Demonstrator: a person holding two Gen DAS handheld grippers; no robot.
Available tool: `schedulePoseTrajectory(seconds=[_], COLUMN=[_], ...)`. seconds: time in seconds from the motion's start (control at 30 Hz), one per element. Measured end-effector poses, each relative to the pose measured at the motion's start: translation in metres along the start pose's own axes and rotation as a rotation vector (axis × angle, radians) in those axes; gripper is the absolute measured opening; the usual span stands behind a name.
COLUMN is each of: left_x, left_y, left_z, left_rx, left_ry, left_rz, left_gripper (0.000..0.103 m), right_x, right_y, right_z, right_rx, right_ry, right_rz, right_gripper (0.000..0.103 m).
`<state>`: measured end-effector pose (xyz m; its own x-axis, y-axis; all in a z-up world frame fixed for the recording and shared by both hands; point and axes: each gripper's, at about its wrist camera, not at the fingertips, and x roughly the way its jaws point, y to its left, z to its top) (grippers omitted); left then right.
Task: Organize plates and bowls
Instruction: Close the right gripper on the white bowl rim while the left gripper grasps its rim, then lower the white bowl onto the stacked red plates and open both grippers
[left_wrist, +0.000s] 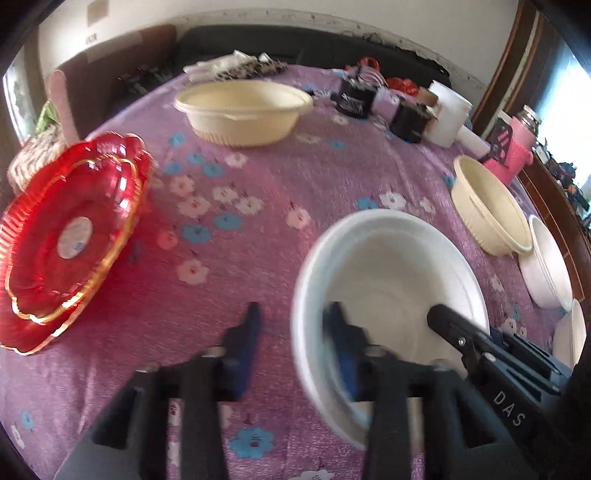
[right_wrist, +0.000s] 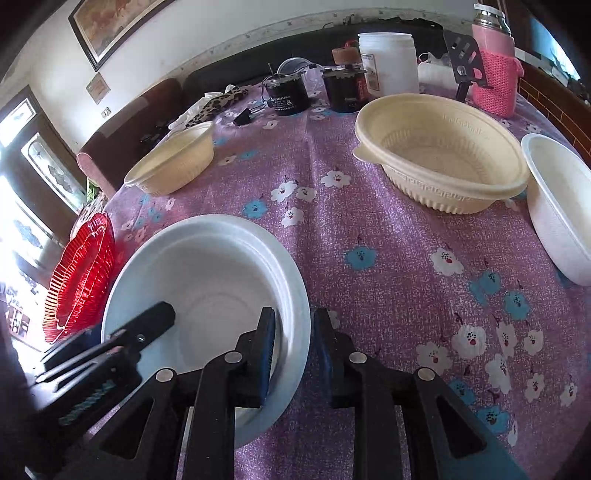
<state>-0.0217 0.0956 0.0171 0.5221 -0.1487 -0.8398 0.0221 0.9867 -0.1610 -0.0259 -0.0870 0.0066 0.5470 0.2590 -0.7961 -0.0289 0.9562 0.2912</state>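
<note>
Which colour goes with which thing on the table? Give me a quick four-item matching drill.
Things:
1. plate
2. far bowl
3. near bowl
4. flask

Colours:
A. white
B. pink, with a knit sleeve
C. red, with a gold rim
D. cream

Pairs: 1-C, 2-D, 3-A, 4-B
</note>
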Motion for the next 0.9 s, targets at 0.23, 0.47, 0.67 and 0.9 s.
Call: schedulePoseTrajectory(seconds=[0.23,0.47,0.67,0.9], left_x=[-0.006,-0.021,-0.056,-0.096], left_y=[-0.004,-0.003,0.012,0.062], left_z=[-0.004,-0.006,-0.007,0.004], left_rx=[0.007,-0.004,-0.011,-0.057], left_ry=[-0.011,-0.039,-0.099,-0.172], left_rz=[-0.025,-0.023,-0.019,0.011], left_gripper=[0.011,0.011,0.011,0.011], right_x=[0.000,-0.009,-0.029,-0.047], right_y=[0.003,0.008,0.020,0.082], right_z=[-0.001,-0.002,-0.002,0.011], right_rx=[-0.010,-0.026,0.006,-0.056], right_ry=[-0.016,-0.062,-0.133,-0.140], right_rz=[0.006,0.054,0.188,0.250], right_gripper=[0.023,0.016,0.016,0.016])
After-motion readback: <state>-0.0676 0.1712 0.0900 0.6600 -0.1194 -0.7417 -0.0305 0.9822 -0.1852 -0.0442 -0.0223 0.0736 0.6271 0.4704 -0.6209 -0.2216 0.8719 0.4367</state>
